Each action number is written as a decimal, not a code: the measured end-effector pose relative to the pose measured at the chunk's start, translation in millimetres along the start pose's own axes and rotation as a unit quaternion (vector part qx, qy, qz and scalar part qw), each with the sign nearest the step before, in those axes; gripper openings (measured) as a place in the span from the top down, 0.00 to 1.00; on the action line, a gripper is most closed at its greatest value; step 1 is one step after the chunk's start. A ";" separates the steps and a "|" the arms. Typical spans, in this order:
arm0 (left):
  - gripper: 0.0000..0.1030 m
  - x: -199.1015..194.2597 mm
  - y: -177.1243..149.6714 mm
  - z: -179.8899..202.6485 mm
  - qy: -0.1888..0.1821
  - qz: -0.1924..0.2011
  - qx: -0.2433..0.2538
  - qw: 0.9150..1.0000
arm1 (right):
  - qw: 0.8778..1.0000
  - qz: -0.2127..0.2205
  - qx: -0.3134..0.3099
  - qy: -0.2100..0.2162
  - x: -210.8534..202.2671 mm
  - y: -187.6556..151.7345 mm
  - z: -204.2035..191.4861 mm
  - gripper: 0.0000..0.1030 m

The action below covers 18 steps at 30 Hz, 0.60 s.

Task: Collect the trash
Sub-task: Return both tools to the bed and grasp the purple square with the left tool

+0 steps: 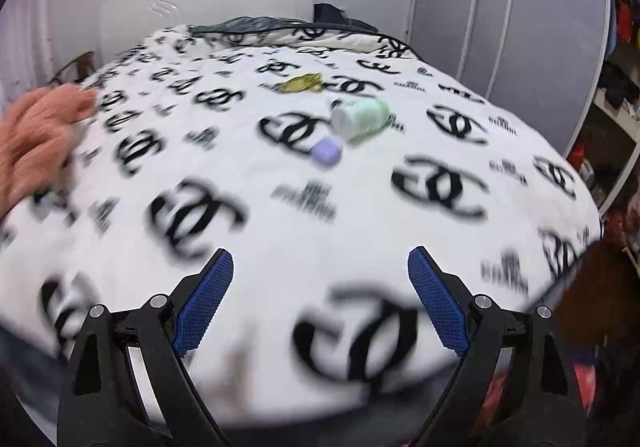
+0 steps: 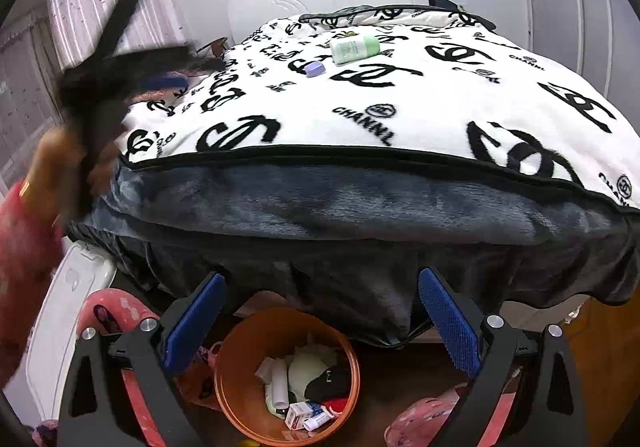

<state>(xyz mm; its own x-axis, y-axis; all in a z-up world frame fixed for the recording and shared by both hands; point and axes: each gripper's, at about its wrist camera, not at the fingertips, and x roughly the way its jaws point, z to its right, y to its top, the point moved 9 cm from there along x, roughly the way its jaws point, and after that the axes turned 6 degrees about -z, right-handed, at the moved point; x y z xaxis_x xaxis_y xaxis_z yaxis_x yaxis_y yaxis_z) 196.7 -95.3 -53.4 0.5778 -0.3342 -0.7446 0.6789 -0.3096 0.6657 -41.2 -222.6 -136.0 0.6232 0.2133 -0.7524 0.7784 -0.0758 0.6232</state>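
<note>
Bed [image 2: 400,183] covered by white logo-print blanket [image 2: 420,115]. On blanket: green bottle [image 2: 355,48] lying flat, purple cap [image 2: 314,68] near it, yellow wrapper [image 1: 301,82].

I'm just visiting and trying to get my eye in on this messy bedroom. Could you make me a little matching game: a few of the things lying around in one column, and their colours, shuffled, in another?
Things:
1. bottle lying on the blanket
2. small cube beside the bottle
3. trash bin on the floor at the foot of the bed
4. crumpled wrapper beyond the bottle

Colours:
A. orange
B. yellowish
C. pale green
D. lilac

Pairs: 1-C, 2-D, 3-A, 4-B
</note>
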 end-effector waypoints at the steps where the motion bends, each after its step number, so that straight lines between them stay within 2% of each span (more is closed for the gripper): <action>1: 0.16 14.5 14.1 0.4 0.003 -0.005 -0.003 1.000 | 1.000 0.000 0.000 -0.002 -0.7 -1.5 1.7 0.07; 4: 0.16 61.3 41.7 5.7 0.021 -0.029 -0.001 0.999 | 1.000 -0.007 0.004 -0.003 3.7 -3.6 4.4 0.07; 7: 0.16 102.6 59.4 1.8 0.054 -0.052 0.001 0.997 | 1.000 -0.011 0.004 -0.007 6.4 -4.8 8.8 0.07; 10: 0.16 134.3 72.6 4.7 0.042 -0.063 -0.008 0.997 | 1.000 -0.016 0.008 -0.011 10.7 -5.3 15.2 0.07; 12: 0.17 149.1 73.6 3.9 0.047 -0.077 -0.008 0.996 | 1.000 -0.021 0.016 -0.011 14.6 -4.2 21.0 0.07; 13: 0.20 158.1 74.7 2.3 0.054 -0.083 -0.008 0.995 | 1.000 -0.021 0.018 -0.012 15.7 -3.4 23.1 0.07; 14: 0.35 164.3 75.1 2.1 0.052 -0.088 -0.009 0.995 | 1.000 -0.021 0.020 -0.012 16.3 -3.0 24.7 0.07; 15: 0.44 169.6 73.9 1.4 0.049 -0.096 -0.011 0.994 | 0.999 -0.021 0.022 -0.013 17.2 -2.4 27.1 0.07; 16: 0.45 172.9 72.9 0.1 0.044 -0.098 -0.016 0.994 | 0.999 -0.021 0.025 -0.013 18.0 -2.1 29.2 0.07; 18: 0.63 171.7 71.8 -1.8 0.040 -0.091 -0.022 0.995 | 0.999 -0.023 0.030 -0.010 19.8 -2.4 31.7 0.07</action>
<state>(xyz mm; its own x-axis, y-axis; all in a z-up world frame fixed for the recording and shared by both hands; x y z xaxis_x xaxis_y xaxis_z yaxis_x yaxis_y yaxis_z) 345.5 -173.3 -133.5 0.4766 -0.2038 -0.8552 0.7939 -0.3182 0.5182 -28.3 -249.0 -159.2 0.5876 0.1976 -0.7847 0.8090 -0.1251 0.5743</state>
